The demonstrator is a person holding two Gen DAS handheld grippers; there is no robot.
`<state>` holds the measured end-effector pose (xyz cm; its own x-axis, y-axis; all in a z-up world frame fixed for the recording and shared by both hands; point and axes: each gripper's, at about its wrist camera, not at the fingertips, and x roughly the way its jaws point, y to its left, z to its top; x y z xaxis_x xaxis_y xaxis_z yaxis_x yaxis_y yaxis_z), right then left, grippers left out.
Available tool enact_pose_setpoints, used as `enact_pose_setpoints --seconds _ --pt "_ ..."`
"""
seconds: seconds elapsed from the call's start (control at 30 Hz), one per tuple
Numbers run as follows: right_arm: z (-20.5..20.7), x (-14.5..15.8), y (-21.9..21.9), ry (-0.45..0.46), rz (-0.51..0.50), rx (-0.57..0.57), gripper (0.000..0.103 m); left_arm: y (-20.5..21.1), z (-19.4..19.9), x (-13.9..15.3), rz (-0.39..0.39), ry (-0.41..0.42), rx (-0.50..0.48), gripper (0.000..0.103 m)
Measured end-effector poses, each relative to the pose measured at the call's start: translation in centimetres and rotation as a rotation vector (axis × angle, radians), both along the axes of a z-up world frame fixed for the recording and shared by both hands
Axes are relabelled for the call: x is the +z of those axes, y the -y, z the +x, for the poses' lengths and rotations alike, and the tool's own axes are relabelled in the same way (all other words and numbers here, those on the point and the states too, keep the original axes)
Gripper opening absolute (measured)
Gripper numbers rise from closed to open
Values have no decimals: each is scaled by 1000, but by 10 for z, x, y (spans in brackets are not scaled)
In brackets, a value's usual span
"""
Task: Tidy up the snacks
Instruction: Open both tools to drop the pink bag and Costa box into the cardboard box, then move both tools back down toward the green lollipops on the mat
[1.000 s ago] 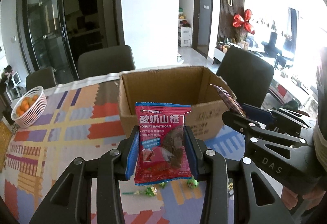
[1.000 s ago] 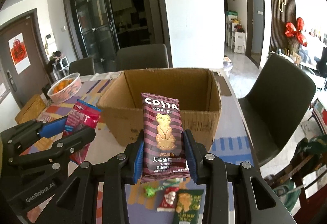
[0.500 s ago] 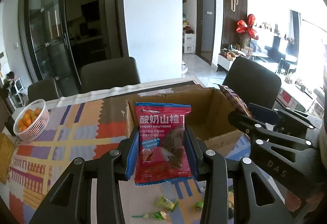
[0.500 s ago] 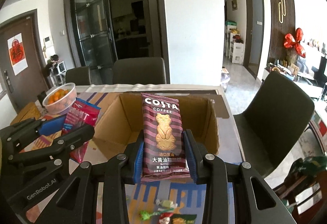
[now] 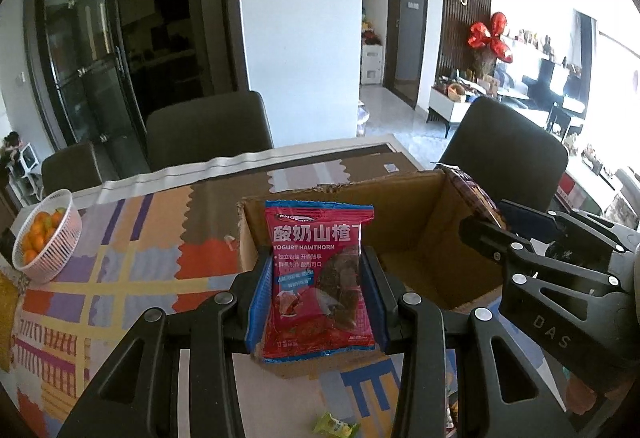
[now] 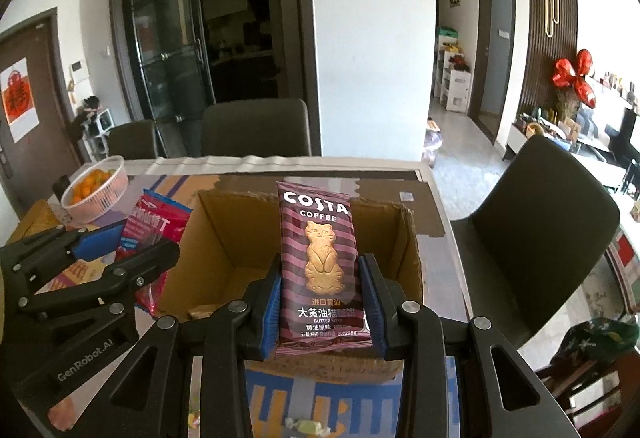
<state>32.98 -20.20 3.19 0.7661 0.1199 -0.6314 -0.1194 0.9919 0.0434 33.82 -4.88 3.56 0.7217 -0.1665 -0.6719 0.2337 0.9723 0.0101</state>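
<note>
My left gripper [image 5: 316, 302] is shut on a red Yogurt Hawthorn packet [image 5: 318, 278] and holds it upright over the near left edge of an open cardboard box [image 5: 424, 234]. My right gripper [image 6: 324, 302] is shut on a maroon Costa Coffee butter biscuit packet [image 6: 320, 266] and holds it upright over the near rim of the same box [image 6: 224, 238]. Each gripper shows in the other's view, the right [image 5: 492, 222] and the left [image 6: 120, 250]. The box floor looks nearly bare, with one small item [image 6: 200, 313] at its near wall.
A white basket of oranges [image 5: 44, 234] stands at the table's far left and also shows in the right wrist view [image 6: 96, 188]. Wrapped candies [image 5: 334, 426] [image 6: 304, 426] lie on the patterned tablecloth [image 5: 120, 258] before the box. Dark chairs [image 5: 208, 130] [image 6: 536, 234] stand behind and right.
Both grippers have risen and moved forward with their packets, so I now look down into the box. The candies have slid toward the bottom of both views.
</note>
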Motion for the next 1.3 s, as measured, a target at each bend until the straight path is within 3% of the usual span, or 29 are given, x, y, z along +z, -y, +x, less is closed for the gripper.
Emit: enact_pose_setpoints --seconds 0.23,0.3,0.33,0.4,0.9,1.3 --pt "20 -7 -1 -35 -45 -10 37 4 22 -8 13 -50 -7 42" --pt "23 -7 -2 -41 -57 -3 38 4 22 -8 29 -48 7 49" --pt "23 -5 -2 -36 -57 1 40 4 20 -6 37 -39 12 51" --pt "22 -4 -1 -36 -53 -9 56 2 14 -3 49 -17 16 57" --pt "-43 12 -1 46 -4 4 56 -17 -69 27 61 112 11 62" --pt "-89 6 -25 52 6 71 56 -39 -116 16 61 109 -14 62"
